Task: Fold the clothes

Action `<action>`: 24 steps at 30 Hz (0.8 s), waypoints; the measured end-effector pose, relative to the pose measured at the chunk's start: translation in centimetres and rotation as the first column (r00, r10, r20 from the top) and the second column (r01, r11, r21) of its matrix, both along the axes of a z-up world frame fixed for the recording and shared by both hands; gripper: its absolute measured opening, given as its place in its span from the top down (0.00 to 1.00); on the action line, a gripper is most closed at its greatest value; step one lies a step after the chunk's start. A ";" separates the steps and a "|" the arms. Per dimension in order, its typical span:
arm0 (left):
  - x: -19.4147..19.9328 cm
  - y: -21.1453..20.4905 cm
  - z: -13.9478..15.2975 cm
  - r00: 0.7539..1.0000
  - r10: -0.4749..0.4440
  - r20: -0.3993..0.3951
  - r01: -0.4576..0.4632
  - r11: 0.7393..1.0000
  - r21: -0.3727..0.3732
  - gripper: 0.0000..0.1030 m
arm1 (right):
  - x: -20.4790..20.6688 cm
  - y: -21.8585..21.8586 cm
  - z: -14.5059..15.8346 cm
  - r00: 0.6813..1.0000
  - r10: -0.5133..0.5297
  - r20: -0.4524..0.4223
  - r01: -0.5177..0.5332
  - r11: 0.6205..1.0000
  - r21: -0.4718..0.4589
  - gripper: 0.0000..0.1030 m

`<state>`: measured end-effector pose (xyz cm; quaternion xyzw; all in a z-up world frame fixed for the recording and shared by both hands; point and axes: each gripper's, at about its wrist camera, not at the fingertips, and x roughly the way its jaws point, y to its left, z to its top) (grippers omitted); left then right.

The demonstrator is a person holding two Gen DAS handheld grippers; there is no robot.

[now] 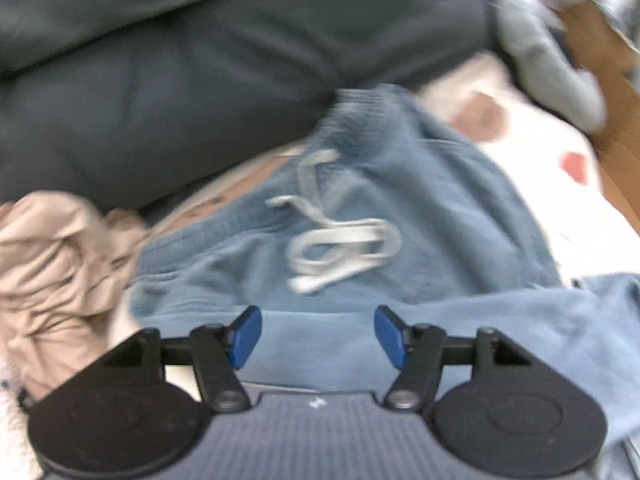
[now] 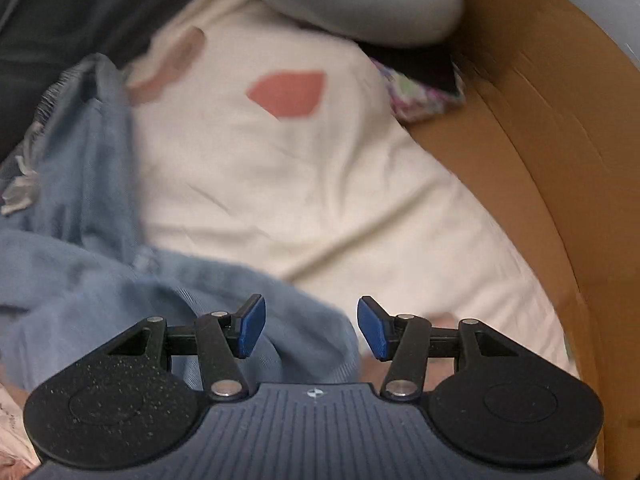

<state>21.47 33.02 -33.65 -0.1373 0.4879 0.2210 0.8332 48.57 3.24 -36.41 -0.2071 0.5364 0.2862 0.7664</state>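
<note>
Light blue drawstring shorts (image 1: 400,208) lie crumpled on a cream sheet, with a white cord (image 1: 344,248) coiled near the waistband. My left gripper (image 1: 318,336) hovers over the near part of the blue cloth, its blue pads (image 1: 246,336) apart and nothing pinched between them. In the right wrist view the same blue garment (image 2: 100,272) fills the lower left. My right gripper (image 2: 311,326) stands open above its edge, where blue cloth meets the cream sheet (image 2: 320,200); no cloth is gripped.
A dark grey garment (image 1: 200,60) lies beyond the shorts. A beige crumpled garment (image 1: 52,264) sits at the left. A grey piece of clothing (image 2: 360,0) and a patterned cloth (image 2: 424,96) lie at the back. A brown cardboard wall (image 2: 540,160) bounds the right side.
</note>
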 end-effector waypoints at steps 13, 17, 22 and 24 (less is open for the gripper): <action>5.0 -10.4 1.4 0.949 -0.298 0.103 0.310 0.942 -0.129 0.26 | -2.1 -5.9 -1.2 0.990 -0.130 -0.054 0.132 0.991 0.026 0.91; 6.6 -13.2 1.3 0.927 -0.358 0.112 0.372 0.915 -0.153 0.25 | -3.5 -6.9 0.4 0.988 -0.149 -0.028 0.150 0.987 0.060 0.91; 8.0 -16.3 -0.2 0.896 -0.435 0.086 0.443 0.888 -0.125 0.21 | -5.1 -8.4 1.6 0.988 -0.153 0.012 0.151 0.981 0.120 0.93; 8.4 -16.8 -1.1 0.895 -0.442 0.066 0.447 0.886 -0.122 0.17 | -5.4 -9.4 1.9 0.983 -0.186 0.001 0.183 0.969 0.163 0.94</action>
